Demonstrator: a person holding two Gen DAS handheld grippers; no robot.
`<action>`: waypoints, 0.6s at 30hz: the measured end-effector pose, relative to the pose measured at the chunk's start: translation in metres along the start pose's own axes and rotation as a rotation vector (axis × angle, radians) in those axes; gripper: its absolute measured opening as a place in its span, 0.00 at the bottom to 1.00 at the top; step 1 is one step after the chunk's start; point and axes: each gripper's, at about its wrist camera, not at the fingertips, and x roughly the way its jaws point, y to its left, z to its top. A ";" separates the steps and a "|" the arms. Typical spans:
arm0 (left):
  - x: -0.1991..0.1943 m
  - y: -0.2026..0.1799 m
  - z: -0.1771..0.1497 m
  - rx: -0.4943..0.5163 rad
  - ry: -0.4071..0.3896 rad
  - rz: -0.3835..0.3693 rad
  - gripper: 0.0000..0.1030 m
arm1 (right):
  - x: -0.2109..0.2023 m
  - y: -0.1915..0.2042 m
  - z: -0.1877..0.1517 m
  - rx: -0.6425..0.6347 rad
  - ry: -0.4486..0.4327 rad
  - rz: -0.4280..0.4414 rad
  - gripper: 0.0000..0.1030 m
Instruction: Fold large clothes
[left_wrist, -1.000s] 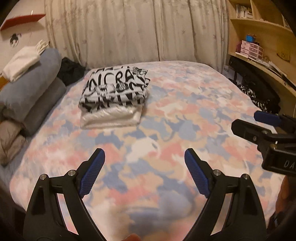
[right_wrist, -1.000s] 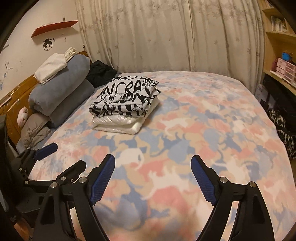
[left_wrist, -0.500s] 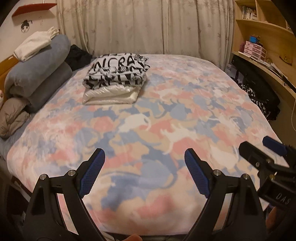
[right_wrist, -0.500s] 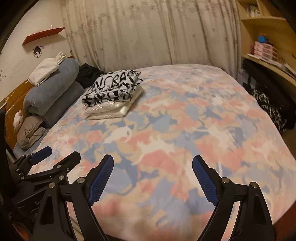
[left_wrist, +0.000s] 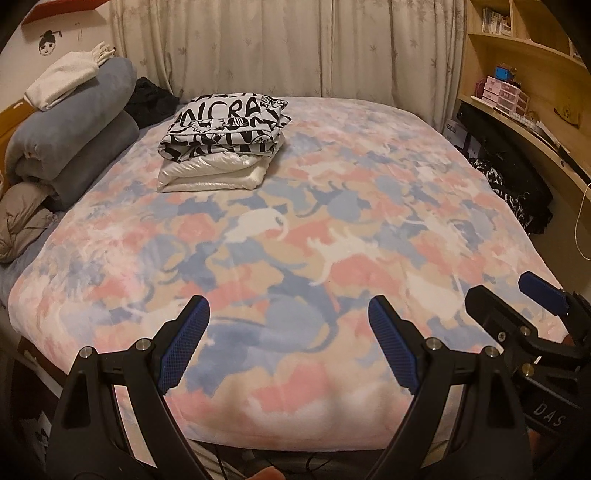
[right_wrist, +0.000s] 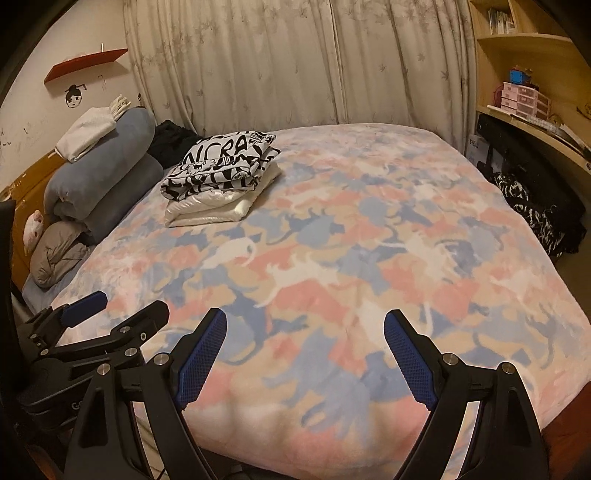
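Note:
A folded black-and-white lettered garment (left_wrist: 225, 127) lies on top of a folded white garment (left_wrist: 214, 175) at the far left of the bed (left_wrist: 332, 229); the stack also shows in the right wrist view (right_wrist: 221, 166). My left gripper (left_wrist: 288, 343) is open and empty above the bed's near edge, far from the stack. My right gripper (right_wrist: 304, 354) is open and empty beside it, also at the near edge. Each gripper shows at the side of the other's view, the right one (left_wrist: 517, 325) and the left one (right_wrist: 110, 317).
Rolled blue-grey bedding (left_wrist: 70, 125) with a white cloth on top sits at the headboard on the left, a grey bundle (left_wrist: 22, 218) below it. Dark clothes (left_wrist: 151, 99) lie by the curtain. Wooden shelves (left_wrist: 517, 92) and dark bags (left_wrist: 517, 192) line the right side.
Both grippers have pulled back from the folded stack toward the foot of the bed, so more of the bed is in view. Both stay open and empty.

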 end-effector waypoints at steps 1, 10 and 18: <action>0.000 0.000 0.000 -0.001 0.002 -0.001 0.84 | 0.001 -0.001 0.005 -0.002 0.002 0.004 0.86; 0.006 -0.001 0.003 -0.004 0.023 -0.012 0.84 | 0.001 0.000 0.008 0.004 0.008 0.005 0.86; 0.007 -0.001 0.003 -0.004 0.024 -0.013 0.84 | 0.003 0.000 0.008 0.006 0.011 0.006 0.86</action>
